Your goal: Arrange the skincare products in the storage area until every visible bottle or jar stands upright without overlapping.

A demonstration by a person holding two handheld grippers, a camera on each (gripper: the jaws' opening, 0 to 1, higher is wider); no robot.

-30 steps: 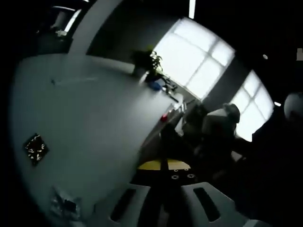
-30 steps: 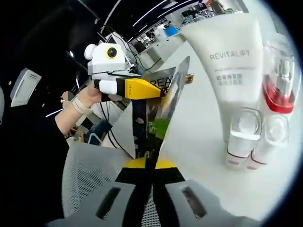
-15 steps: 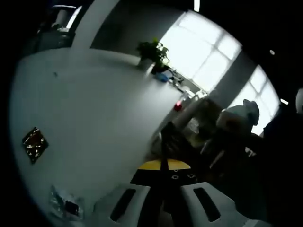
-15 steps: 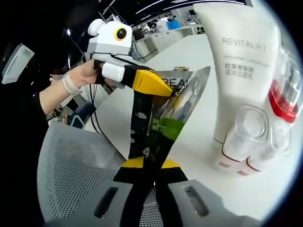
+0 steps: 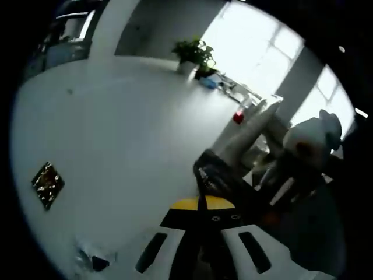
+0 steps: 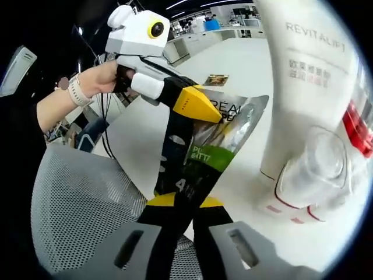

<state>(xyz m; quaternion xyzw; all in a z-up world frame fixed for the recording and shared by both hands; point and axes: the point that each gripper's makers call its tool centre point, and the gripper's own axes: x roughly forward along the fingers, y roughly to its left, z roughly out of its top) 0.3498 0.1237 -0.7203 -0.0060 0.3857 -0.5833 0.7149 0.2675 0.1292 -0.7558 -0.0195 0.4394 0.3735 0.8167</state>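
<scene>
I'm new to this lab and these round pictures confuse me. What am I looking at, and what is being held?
A person holds a hand-operated gripper in each hand, each with its own fisheye camera. In the right gripper view, the right gripper pinches the bottom of a silver sachet, while the left gripper, in the person's hand, clamps its top. On the white table stand a big white tube and small clear bottles. The left gripper view is dimmer: the same table and a small gold packet.

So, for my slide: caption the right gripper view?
Both tools grip a silver sachet beside the upright white Revitalift tube.
</scene>
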